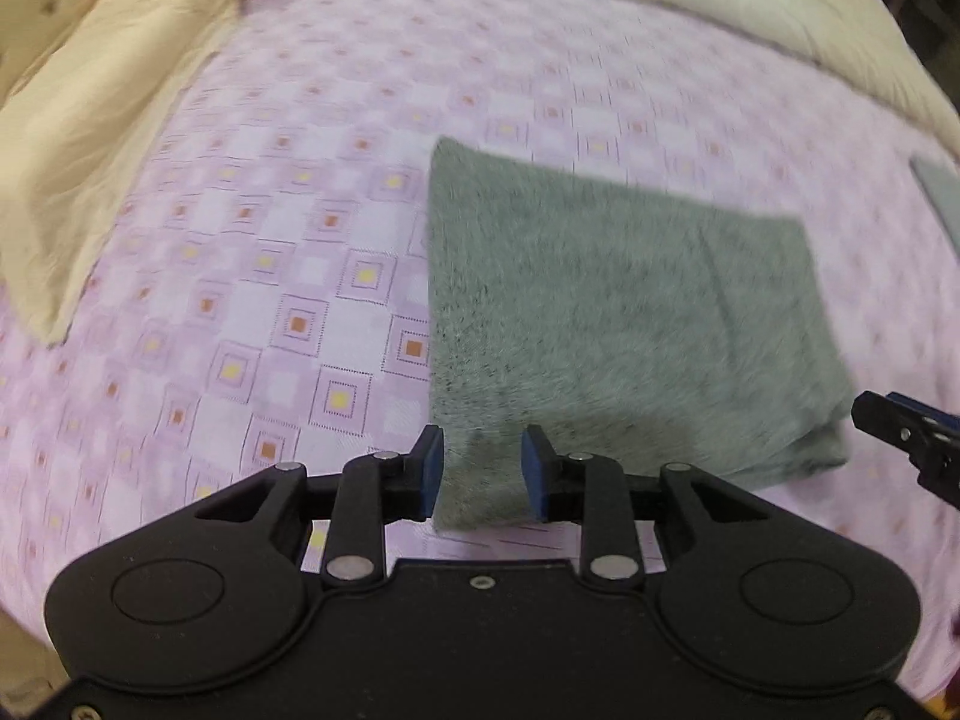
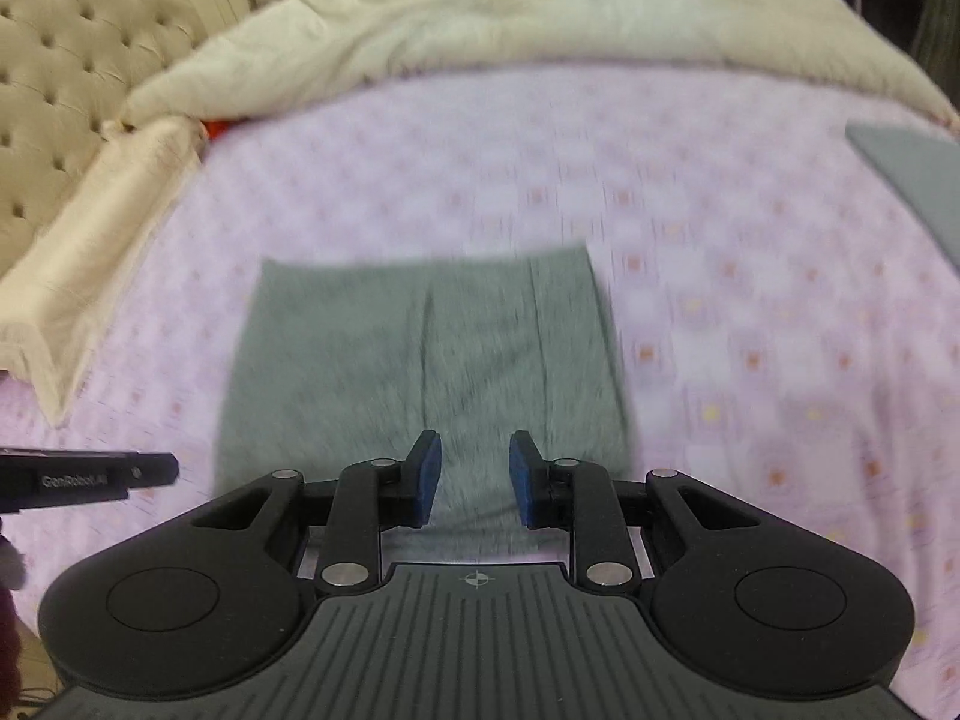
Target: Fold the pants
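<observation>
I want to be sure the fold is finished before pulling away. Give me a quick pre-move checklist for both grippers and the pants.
1. Left gripper free of cloth: ok, nothing pinched between the blue pads.
2. Right gripper free of cloth: ok, gap visible.
3. Grey pants folded into a compact rectangle: ok.
4. Pants lying flat on the pink bedsheet: ok.
5. Edges aligned underneath: cannot tell, blurred.

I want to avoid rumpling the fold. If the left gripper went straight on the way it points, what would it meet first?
Most likely the folded grey pants: the left gripper points down at their near left corner, jaws apart with nothing held. Depth is unclear, and the bedsheet lies just beside that edge.
</observation>
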Motion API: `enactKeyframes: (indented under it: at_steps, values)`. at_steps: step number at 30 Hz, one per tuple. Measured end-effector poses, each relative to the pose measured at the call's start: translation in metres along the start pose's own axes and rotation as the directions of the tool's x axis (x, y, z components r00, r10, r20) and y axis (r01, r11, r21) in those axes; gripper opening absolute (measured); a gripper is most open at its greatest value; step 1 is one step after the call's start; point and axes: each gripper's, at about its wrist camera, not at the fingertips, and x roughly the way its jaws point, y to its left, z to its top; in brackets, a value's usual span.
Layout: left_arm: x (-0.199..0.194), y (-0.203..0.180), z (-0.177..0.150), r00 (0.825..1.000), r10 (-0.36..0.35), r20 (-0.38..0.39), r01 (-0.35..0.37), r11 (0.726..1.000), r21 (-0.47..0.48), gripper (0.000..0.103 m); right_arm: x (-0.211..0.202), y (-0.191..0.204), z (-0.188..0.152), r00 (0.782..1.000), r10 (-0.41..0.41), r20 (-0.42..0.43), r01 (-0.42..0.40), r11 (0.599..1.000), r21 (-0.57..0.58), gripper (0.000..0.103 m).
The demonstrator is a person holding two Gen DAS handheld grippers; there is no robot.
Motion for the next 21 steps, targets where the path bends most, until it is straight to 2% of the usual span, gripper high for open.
enactKeyframes:
  at_steps: [4,12,21]
  values:
    - [-0.028,-0.008,-0.006,1.000,0.003,0.031,-0.001,0.999,-0.053,0.050,-0.037,0.006,0.011,0.999,-0.008,0.041,0.010,0.999,-0.050,0.024]
    - [-0.071,-0.032,-0.027,0.998,0.038,0.047,-0.035,0.997,-0.065,0.050,-0.078,0.010,-0.001,0.998,-0.008,0.063,0.012,0.998,-0.059,0.024]
    - [-0.108,-0.049,-0.047,0.988,0.083,0.134,-0.079,0.996,-0.033,0.050,-0.104,0.016,-0.016,0.995,0.024,0.093,-0.013,0.993,-0.118,0.024]
